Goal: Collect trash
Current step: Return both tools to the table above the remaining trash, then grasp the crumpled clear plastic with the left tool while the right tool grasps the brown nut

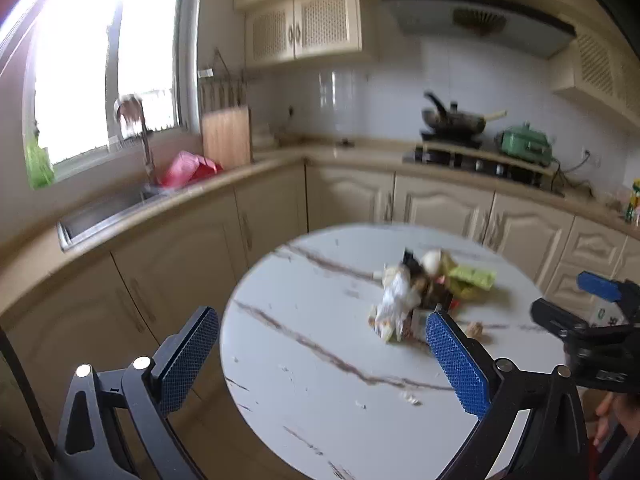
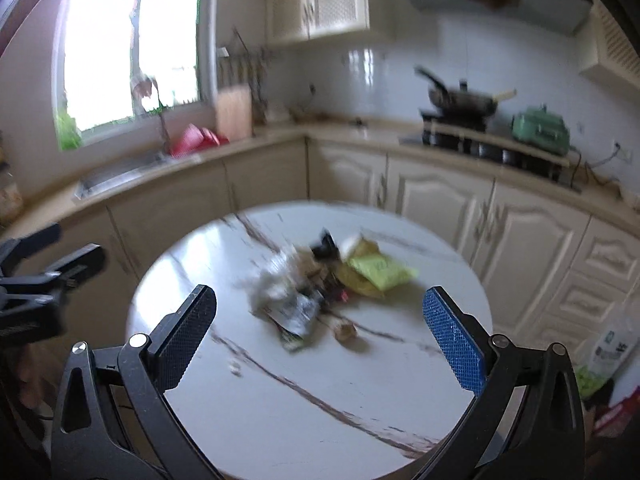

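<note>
— On the round marble table, mid-top, sits the trash pile. Left gripper?
— Spread wide, empty, short of it. Right gripper likewise.
— Differences?
— Only the right wrist view shows a white bag on the floor.

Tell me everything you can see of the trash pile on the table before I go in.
The trash pile is a loose heap near the middle of the round marble-look table. It holds crumpled whitish plastic, a yellow-green wrapper, a black scrap at the back, a pale rounded piece and dark bits. One small brown crumb lies apart at the near side. Blur hides finer detail. Neither tool touches it: the left tool and right tool are open and short of it.
</note>
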`<state>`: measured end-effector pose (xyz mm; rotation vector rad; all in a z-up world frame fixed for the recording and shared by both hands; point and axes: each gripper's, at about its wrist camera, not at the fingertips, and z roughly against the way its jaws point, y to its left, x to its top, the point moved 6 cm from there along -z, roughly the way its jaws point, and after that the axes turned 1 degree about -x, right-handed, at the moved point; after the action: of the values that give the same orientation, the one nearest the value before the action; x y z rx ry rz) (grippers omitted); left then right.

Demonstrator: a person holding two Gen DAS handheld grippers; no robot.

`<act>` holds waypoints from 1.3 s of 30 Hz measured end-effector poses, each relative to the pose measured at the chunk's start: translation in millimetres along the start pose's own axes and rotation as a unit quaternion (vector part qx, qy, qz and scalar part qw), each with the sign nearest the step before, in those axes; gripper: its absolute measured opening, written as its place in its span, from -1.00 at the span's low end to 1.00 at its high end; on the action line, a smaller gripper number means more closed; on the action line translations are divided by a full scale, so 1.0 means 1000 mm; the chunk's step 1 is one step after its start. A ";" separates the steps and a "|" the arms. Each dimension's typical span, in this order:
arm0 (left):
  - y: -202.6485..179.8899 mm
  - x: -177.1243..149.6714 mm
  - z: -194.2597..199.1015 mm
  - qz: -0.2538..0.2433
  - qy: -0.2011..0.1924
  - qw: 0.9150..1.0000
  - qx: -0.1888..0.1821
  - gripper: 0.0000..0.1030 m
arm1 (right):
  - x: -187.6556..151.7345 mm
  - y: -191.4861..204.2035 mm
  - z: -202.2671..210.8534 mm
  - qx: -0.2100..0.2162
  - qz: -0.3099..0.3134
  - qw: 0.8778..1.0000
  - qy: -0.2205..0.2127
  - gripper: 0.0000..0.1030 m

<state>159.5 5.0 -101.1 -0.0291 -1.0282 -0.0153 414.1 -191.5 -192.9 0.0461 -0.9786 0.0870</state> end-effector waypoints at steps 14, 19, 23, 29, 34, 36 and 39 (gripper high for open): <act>-0.005 0.023 -0.144 -0.023 0.089 0.996 -0.019 0.99 | -0.052 -0.033 -0.132 -0.002 0.000 0.990 0.144 0.43; -0.014 0.035 -0.195 -0.010 0.123 0.991 -0.058 0.99 | -0.054 -0.036 -0.140 0.019 0.003 0.988 0.151 -0.16; -0.023 0.051 -0.234 -0.009 0.140 0.987 -0.073 0.99 | -0.054 -0.035 -0.137 0.039 0.005 0.989 0.146 -0.46; -0.044 0.073 -0.286 -0.047 0.145 0.985 -0.080 0.94 | -0.056 -0.042 -0.132 0.057 -0.003 0.989 0.137 -0.46; -0.054 0.090 -0.328 -0.071 0.153 0.983 -0.070 0.63 | -0.052 -0.046 -0.124 0.073 -0.014 0.989 0.125 -0.46; -0.057 0.090 -0.344 -0.066 0.163 0.982 -0.072 0.47 | -0.049 -0.046 -0.122 0.077 -0.015 0.990 0.120 -0.46; -0.056 0.092 -0.364 -0.056 0.183 0.978 -0.084 -0.08 | -0.047 -0.044 -0.120 0.082 -0.015 0.990 0.117 -0.46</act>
<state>516.8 -62.8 -209.2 -0.1182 -0.6570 -0.2045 491.4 -228.7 -298.8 0.1985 -0.7348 0.1414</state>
